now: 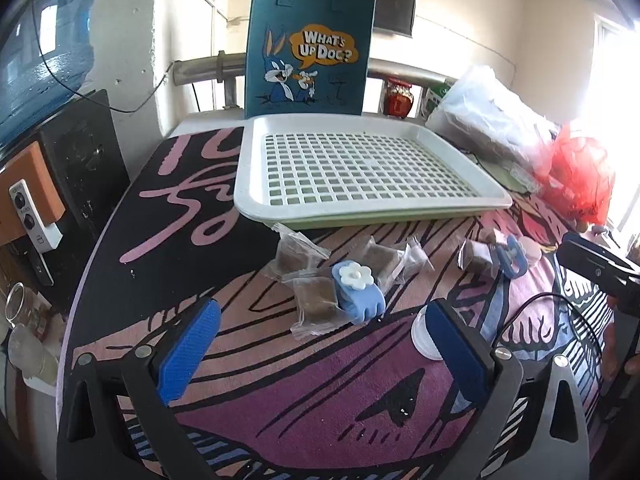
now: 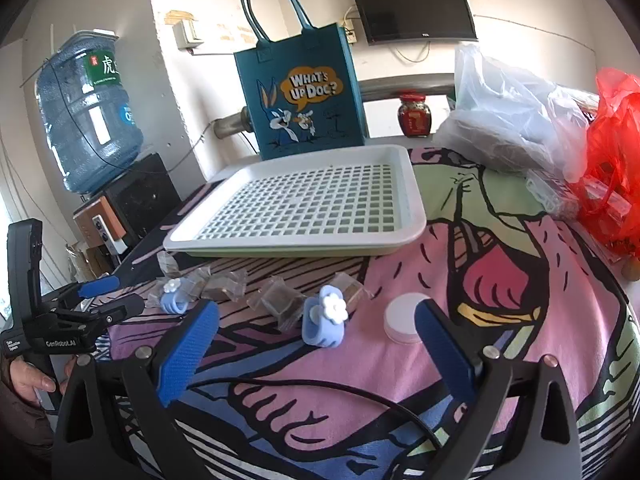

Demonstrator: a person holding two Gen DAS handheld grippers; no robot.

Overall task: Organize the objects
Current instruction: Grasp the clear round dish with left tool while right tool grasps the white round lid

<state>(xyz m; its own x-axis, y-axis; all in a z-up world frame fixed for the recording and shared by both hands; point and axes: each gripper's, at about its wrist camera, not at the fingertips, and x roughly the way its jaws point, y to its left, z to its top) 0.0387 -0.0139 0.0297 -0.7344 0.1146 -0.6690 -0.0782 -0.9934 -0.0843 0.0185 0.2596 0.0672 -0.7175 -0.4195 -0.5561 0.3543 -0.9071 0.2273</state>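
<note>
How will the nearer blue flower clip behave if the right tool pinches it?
The blue flower clip looks like moulded plastic, so probably stiff and light. It stands upright on a soft patterned cloth, so a nudge may tip it. Its rounded, smooth sides could slip between the pads; the right tool is wide open, with nothing between its pads.

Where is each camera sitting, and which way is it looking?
Left wrist view: rides on the left gripper, looking forward and down over the table at the white tray; its own open blue fingers show, and the right gripper's black body at the right edge.
Right wrist view: rides on the right gripper, facing the same tray; its own open fingers show, plus the left gripper and a hand.
Both share the tray, blue tote bag, flower clips and white lid.
</note>
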